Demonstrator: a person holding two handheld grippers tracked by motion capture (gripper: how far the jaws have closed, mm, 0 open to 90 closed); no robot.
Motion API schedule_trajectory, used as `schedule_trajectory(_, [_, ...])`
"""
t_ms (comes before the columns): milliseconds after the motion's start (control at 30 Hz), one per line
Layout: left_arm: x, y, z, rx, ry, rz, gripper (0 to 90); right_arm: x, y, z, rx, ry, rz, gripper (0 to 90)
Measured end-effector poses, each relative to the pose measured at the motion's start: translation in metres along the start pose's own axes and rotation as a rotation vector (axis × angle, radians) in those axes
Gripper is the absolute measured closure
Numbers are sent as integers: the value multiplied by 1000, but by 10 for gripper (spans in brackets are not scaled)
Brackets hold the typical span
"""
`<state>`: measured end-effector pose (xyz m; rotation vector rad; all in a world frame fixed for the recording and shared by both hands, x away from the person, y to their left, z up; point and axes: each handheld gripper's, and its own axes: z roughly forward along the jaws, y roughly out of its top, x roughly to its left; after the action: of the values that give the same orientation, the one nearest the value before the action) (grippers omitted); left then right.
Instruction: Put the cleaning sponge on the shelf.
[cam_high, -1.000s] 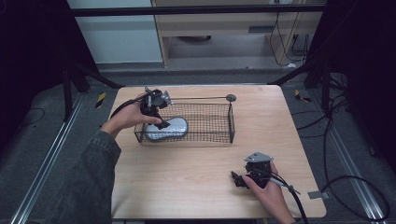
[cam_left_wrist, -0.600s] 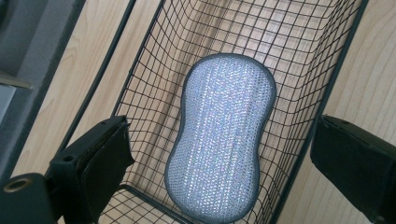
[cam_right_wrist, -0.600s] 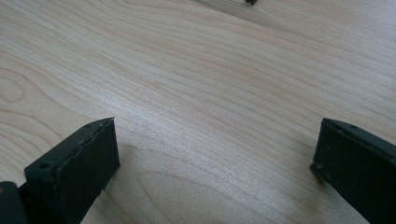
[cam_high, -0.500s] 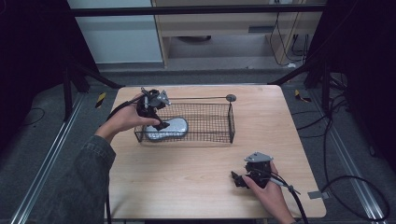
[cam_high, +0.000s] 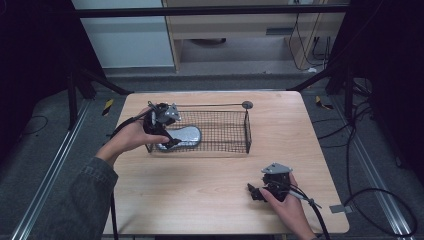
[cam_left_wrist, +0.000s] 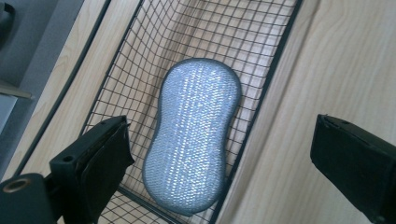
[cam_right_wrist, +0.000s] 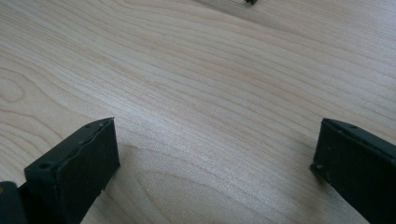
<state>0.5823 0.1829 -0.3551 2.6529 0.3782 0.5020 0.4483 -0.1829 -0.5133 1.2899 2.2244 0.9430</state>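
In the black wire basket (cam_left_wrist: 261, 93), a peanut-shaped, glittery-woven grey sponge (cam_left_wrist: 191, 135).

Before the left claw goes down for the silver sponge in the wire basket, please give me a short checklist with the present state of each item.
1. Left claw open wide: ok.
2. Silver sponge lies flat and whole in the wire basket: ok.
3. Claw straddles the sponge alone: not ok; one jaw hangs inside the basket, the other outside its wall.
4. Nothing else lies in the basket near the sponge: ok.
5. Right claw open, low over bare table, away from the basket: ok.
6. Height of the left claw above the rim: cannot tell.
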Motion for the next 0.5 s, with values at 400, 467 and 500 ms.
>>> schedule_trajectory(400, [-38,-10,-8,-33,2,-27,49,0,0,0,0,-3,2,5])
schedule_trajectory(467, [-45,-13,-8,-41,-3,-37,49,0,0,0,0,-4,2,5])
schedule_trajectory(500, [-49,-15,-8,-43,0,-40,49,0,0,0,0,-3,2,5])
